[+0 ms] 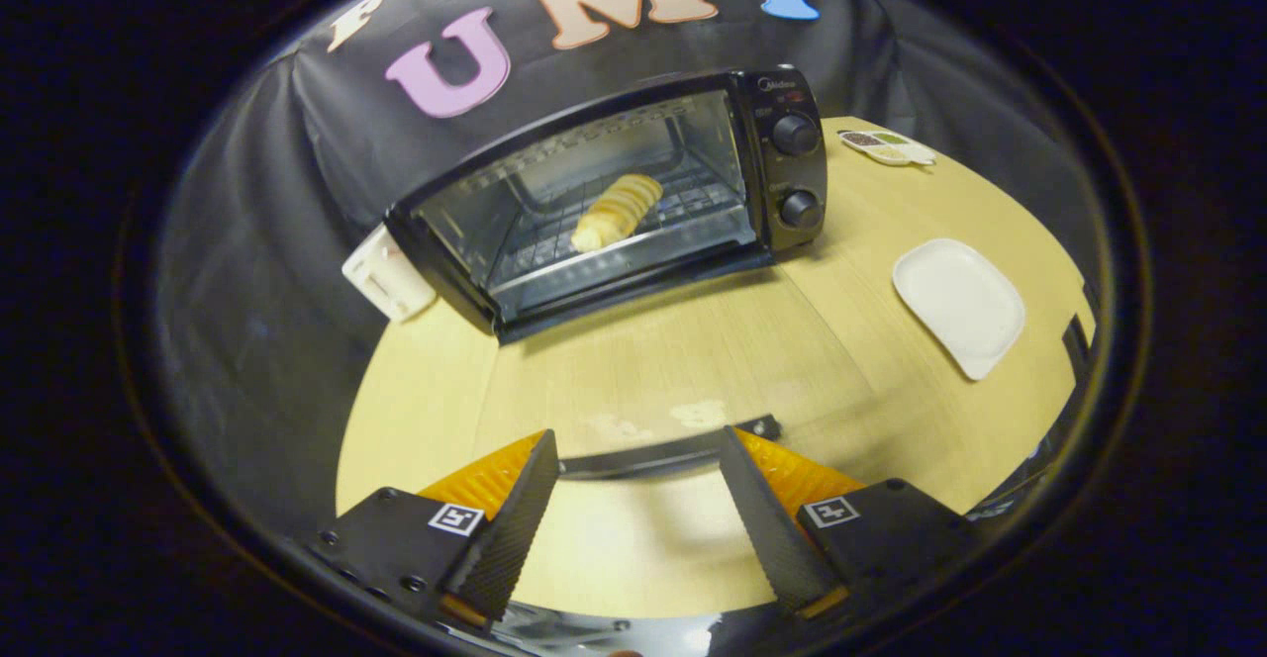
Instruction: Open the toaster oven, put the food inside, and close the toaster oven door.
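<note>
The gripper (638, 439) is hovering with its two fingers (515, 514) spread wide apart, gripping nothing at all. The tips are angling slightly in toward each other at the far end while the bases are sitting further out. Each finger is carrying a small square marker on its mount. Between the fingers there is only bare bench (693, 360) showing, and the tips are pointing forward across it, well short of anything.
</note>
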Demonstrator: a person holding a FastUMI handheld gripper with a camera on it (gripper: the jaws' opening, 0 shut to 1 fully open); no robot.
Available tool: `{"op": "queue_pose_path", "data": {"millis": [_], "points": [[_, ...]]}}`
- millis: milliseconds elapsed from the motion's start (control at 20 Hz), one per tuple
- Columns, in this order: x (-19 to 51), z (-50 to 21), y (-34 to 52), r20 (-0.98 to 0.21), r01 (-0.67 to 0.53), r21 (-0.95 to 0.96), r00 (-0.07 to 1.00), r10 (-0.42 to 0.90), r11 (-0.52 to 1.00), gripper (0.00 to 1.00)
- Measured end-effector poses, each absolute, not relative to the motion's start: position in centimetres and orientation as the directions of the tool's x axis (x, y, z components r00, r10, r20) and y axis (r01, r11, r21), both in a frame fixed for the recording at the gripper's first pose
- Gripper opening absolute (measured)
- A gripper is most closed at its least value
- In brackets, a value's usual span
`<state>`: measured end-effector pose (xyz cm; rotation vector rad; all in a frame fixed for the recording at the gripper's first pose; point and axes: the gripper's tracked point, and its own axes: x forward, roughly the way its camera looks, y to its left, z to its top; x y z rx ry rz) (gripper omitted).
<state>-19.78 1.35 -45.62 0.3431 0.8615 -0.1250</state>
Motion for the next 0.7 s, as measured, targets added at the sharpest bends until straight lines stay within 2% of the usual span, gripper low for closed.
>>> {"op": "queue_pose_path", "data": {"millis": [400,700], "points": [[-22.9,-48.0,2.1,-0.825,0.176,0.148,0.565,0.023,0.973,1.00],[-22.6,-50.0,2.0,-0.852,0.110,0.075,0.523,0.006,0.991,1.00]]}}
